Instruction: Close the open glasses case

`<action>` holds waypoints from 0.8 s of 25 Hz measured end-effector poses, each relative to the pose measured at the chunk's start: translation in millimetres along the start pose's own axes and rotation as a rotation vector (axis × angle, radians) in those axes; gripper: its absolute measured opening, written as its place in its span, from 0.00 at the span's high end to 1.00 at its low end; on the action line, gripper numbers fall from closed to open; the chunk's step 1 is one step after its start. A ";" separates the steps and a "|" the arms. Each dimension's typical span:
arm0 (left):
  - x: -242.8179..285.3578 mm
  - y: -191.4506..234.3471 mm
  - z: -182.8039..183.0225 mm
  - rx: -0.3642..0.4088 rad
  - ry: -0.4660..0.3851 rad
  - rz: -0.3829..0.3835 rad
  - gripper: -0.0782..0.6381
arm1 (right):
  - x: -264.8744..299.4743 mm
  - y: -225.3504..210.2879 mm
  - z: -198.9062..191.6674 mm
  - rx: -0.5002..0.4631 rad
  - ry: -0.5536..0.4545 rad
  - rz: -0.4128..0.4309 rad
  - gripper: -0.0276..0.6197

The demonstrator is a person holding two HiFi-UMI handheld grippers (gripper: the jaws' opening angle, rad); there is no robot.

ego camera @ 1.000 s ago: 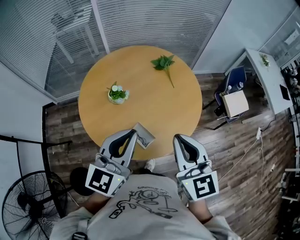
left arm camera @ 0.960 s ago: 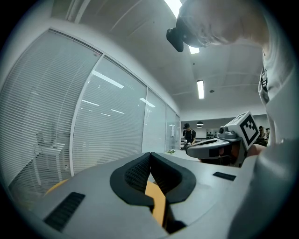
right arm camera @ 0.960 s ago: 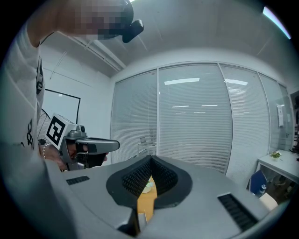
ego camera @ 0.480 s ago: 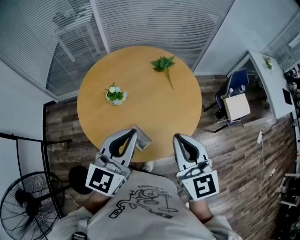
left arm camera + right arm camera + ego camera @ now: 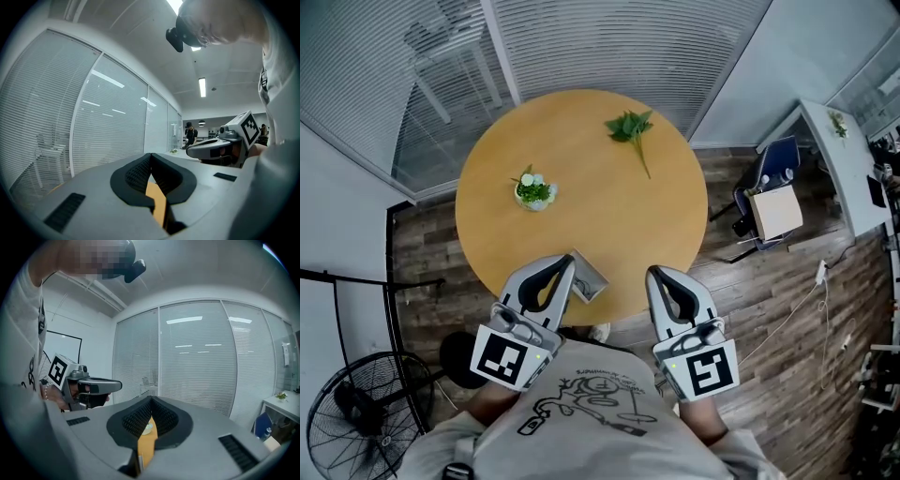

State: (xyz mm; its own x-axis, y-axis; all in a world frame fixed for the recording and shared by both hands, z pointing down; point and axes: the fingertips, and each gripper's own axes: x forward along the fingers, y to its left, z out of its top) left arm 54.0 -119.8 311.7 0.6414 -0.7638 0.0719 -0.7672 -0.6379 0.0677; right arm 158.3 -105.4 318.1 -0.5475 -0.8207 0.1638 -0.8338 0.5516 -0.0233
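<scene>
Hovering near the open glasses case [image 5: 589, 276], left claw [image 5: 566, 264] and right claw [image 5: 655, 275] are pinched together, empty.

Grey glasses case [image 5: 588, 276], open, at table [image 5: 609, 216] edge

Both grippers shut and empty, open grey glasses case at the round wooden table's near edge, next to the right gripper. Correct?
Wrong side. The open grey glasses case lies at the near edge of the round wooden table next to the left gripper, not the right gripper. The head view shows it. The rest holds: both grippers' jaws are shut and empty.
</scene>
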 end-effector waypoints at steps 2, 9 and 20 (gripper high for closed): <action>0.8 8.5 0.5 -0.001 0.002 -0.007 0.86 | 8.3 3.5 3.3 -0.003 0.010 0.002 0.94; -0.9 38.5 5.3 0.003 0.001 -0.041 0.86 | 35.0 17.1 10.9 -0.014 0.021 -0.020 0.94; -1.2 73.6 -10.9 -0.004 0.022 -0.060 0.86 | 69.7 31.8 7.9 -0.039 0.038 -0.033 0.94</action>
State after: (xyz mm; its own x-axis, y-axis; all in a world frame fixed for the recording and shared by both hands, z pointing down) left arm -3.1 -164.8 327.5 0.6861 -0.7220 0.0895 -0.7275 -0.6818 0.0769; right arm 93.1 -146.2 320.9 -0.5160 -0.8325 0.2016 -0.8475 0.5304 0.0211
